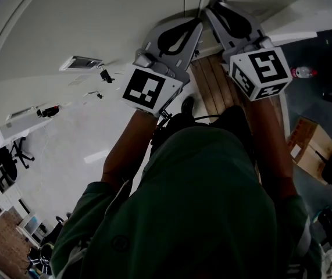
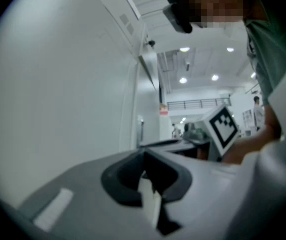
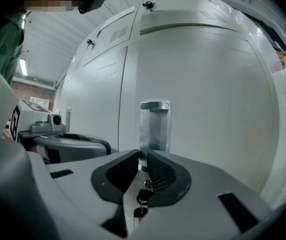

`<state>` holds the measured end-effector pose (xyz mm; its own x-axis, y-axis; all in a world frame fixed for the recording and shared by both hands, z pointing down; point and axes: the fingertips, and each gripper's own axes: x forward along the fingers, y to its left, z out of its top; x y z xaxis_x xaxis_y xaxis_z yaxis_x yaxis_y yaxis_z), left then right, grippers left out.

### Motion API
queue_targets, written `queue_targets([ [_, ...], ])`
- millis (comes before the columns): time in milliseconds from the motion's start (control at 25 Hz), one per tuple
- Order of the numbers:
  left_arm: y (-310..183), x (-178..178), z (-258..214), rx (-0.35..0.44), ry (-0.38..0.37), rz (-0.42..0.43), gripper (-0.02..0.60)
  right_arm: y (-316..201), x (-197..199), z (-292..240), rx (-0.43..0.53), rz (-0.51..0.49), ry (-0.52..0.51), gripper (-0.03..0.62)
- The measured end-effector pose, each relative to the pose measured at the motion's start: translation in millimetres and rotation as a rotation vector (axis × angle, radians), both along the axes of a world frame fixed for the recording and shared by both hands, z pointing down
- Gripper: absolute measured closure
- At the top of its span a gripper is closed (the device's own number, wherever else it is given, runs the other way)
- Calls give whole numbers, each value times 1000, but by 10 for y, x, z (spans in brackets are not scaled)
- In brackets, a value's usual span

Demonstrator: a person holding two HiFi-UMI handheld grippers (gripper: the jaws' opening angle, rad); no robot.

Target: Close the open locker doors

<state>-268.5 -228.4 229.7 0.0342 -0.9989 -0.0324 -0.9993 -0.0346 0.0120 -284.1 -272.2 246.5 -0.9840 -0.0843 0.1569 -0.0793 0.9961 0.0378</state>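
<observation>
Locker doors (image 3: 208,94) fill the right gripper view as pale grey panels, side by side and flush with each other as far as you can see. A recessed metal handle (image 3: 155,129) sits in the middle of that frame, with a small key (image 3: 141,200) hanging below it.

Your right gripper (image 3: 143,156) points straight at that handle. Its ribbed black pads stand almost together, with only a thin slit between them, and nothing is pinched there. The handle and key show through the slit, behind the tips.

Your left gripper (image 2: 144,156) has its jaws closed on each other and holds nothing. A plain pale door surface (image 2: 57,84) takes up the left half of its frame. The right gripper's marker cube (image 2: 223,129) shows at centre right.

In the head view you hold both grippers raised at the top centre, the left gripper (image 1: 197,21) and the right gripper (image 1: 212,7) close beside each other. Their tips are up against the white locker face (image 1: 67,22). A cardboard box (image 1: 308,147) lies on the floor at the right edge.
</observation>
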Motion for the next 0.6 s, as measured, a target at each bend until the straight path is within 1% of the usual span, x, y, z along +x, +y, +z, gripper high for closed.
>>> queue_targets([
  [320, 13, 74, -11, 8, -5, 34, 580, -28, -59, 16, -3, 58, 21, 540],
  [600, 60, 167, -62, 19, -16, 65, 581, -2, -11, 25, -4, 95, 48, 540],
])
